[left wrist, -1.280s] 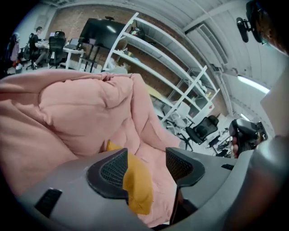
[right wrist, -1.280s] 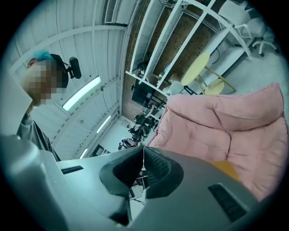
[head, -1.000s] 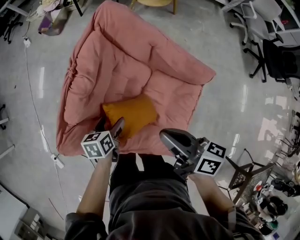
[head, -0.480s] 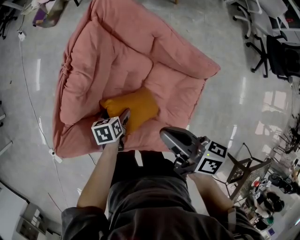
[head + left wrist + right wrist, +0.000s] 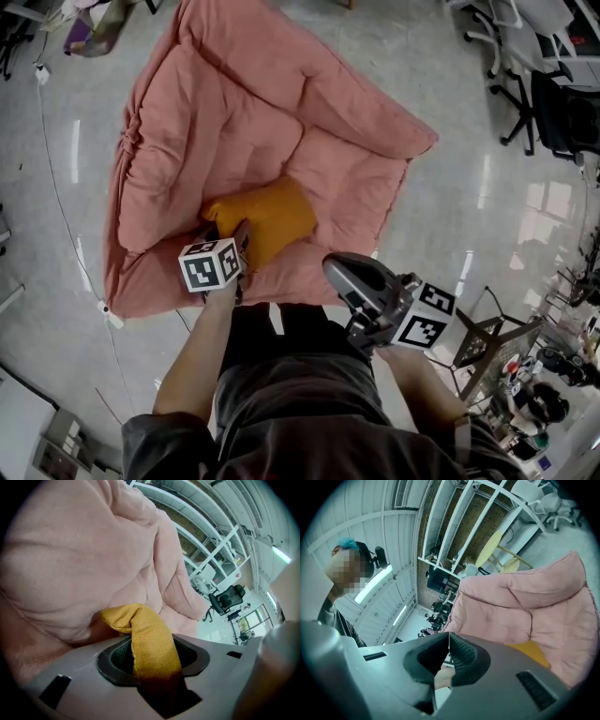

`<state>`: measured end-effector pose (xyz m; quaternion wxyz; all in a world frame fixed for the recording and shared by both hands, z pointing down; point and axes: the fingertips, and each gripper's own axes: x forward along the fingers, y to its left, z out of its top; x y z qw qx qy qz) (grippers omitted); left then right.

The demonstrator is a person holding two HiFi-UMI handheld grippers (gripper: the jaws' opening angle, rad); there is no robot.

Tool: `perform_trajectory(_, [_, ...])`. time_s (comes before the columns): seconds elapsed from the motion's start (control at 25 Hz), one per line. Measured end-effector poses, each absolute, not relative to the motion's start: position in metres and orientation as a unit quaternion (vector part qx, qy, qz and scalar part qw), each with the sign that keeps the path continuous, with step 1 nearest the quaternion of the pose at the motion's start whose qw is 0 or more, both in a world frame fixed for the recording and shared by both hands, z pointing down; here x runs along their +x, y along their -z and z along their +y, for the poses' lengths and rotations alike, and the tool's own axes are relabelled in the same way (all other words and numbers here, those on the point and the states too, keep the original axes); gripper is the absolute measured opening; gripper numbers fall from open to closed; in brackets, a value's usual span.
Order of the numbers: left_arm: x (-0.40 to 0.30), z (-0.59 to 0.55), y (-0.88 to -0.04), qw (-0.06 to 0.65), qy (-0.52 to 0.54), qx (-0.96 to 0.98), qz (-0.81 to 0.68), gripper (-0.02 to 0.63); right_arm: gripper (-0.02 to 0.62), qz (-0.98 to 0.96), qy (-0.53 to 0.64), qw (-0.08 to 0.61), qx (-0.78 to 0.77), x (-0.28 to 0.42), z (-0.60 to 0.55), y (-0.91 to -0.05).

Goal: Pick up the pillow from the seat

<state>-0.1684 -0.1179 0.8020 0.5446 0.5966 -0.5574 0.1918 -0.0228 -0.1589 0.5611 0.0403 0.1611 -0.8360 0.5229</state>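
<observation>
Now the pillow (image 5: 262, 217) is pinched by the left gripper (image 5: 242, 232).
Its fingers (image 5: 115, 657) have just been closing and press on a fold of the pillow's near edge, which stands up between them. The rest lies on the pink seat (image 5: 234, 112). The pillow is mustard-orange, soft and coarse-woven, bunched at the grip. The right gripper (image 5: 333, 269) hangs apart by the seat's front edge, fingers pressed together.

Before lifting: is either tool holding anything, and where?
The left tool, its jaws just closing, pinches the orange pillow by its near edge. The right tool holds nothing.
</observation>
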Motion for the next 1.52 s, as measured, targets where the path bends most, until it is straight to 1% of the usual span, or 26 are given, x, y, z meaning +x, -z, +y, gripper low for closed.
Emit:
perform_trajectory(0.12, [-0.167,-0.117,-0.786,0.543,-0.17,0.609,-0.552,0.189,0.015,-0.837,-0.52,0.03,0.165,-0.017,-0.159,-0.554])
perform_trajectory(0.32, [-0.165,-0.125,-0.733,0.519,-0.123,0.644,-0.548,0.186,0.015,-0.841,-0.513,0.004,0.173,-0.004,-0.159,-0.535])
perform_trajectory(0.64, [-0.183,-0.153,-0.602,0.456,-0.005,0.697,-0.554,0.186,0.015,-0.863,-0.47,-0.044,0.18,0.012,-0.161,-0.48])
perform_trajectory(0.84, [-0.186,-0.169,-0.508,0.406,0.061,0.725,-0.553,0.186,0.015,-0.878,-0.434,-0.078,0.187,0.028,-0.161,-0.437])
perform_trajectory(1.04, [-0.183,-0.169,-0.425,0.376,0.123,0.744,-0.538,0.186,0.015,-0.889,-0.404,-0.099,0.191,0.04,-0.155,-0.397])
perform_trajectory(1.28, [-0.188,-0.164,-0.343,0.345,0.211,0.768,-0.497,0.186,0.015,-0.906,-0.364,-0.118,0.181,0.038,-0.145,-0.355])
perform_trajectory(1.52, [-0.2,-0.154,-0.298,0.335,0.287,0.779,-0.445,0.186,0.015,-0.912,-0.34,-0.142,0.178,0.028,-0.132,-0.331])
